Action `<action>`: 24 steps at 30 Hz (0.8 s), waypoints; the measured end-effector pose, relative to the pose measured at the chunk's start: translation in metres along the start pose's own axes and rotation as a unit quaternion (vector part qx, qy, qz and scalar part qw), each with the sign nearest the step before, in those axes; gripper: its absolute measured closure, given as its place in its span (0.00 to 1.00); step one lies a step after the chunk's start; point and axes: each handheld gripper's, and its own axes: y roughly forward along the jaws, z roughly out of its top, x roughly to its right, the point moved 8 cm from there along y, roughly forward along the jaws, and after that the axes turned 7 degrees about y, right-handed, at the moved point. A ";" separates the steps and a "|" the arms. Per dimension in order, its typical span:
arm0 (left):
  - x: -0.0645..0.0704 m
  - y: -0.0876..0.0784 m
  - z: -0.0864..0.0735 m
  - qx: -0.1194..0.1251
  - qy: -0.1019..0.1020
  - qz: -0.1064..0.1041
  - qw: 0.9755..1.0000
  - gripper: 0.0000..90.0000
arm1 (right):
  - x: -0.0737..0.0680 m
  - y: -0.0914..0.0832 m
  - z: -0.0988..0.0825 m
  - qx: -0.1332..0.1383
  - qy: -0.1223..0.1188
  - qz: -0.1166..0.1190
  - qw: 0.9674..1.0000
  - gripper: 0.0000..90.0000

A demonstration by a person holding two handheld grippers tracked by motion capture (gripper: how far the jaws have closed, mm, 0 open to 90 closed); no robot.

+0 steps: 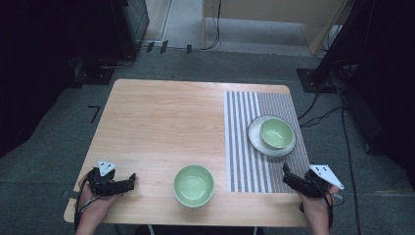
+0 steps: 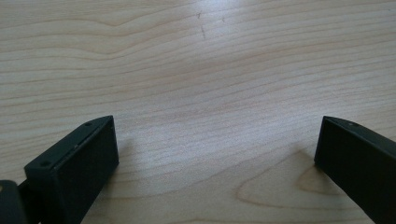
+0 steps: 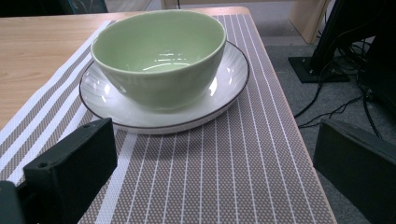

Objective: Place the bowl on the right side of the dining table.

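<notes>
A green bowl (image 1: 194, 184) stands alone on the wooden table (image 1: 161, 117) near the front edge. A second green bowl (image 1: 276, 132) (image 3: 159, 56) sits on a white plate (image 1: 258, 138) (image 3: 102, 98) on the striped placemat (image 1: 244, 147) (image 3: 210, 177) at the right. My left gripper (image 1: 133, 179) (image 2: 217, 154) rests open at the front left, over bare wood, left of the lone bowl. My right gripper (image 1: 285, 172) (image 3: 215, 163) is open at the front right corner of the mat, pointing toward the plate and its bowl, with nothing between the jaws.
The mat's right edge lies close to the table's right edge. On the floor beyond are black stands (image 1: 318, 78), cables (image 1: 318, 115) and dark equipment (image 1: 127, 24).
</notes>
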 end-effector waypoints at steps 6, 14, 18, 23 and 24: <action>0.000 0.000 0.000 0.000 0.000 0.000 1.000 0.00 | 0.005 -0.004 -0.012 -0.014 -0.010 -0.008 1.000 0.00; 0.000 0.000 0.000 0.000 0.000 0.000 1.000 0.00 | 0.010 -0.005 -0.025 -0.038 -0.021 -0.015 0.999 0.00; 0.000 0.000 0.000 0.000 0.000 0.000 1.000 0.00 | 0.013 -0.003 -0.031 -0.049 -0.030 -0.023 0.998 0.00; 0.000 0.000 0.000 0.000 0.000 0.000 1.000 0.00 | 0.016 0.001 -0.038 -0.066 -0.047 -0.033 0.996 0.00; 0.000 0.000 0.000 0.000 0.000 0.000 1.000 0.00 | 0.016 0.002 -0.040 -0.071 -0.046 -0.033 0.996 0.00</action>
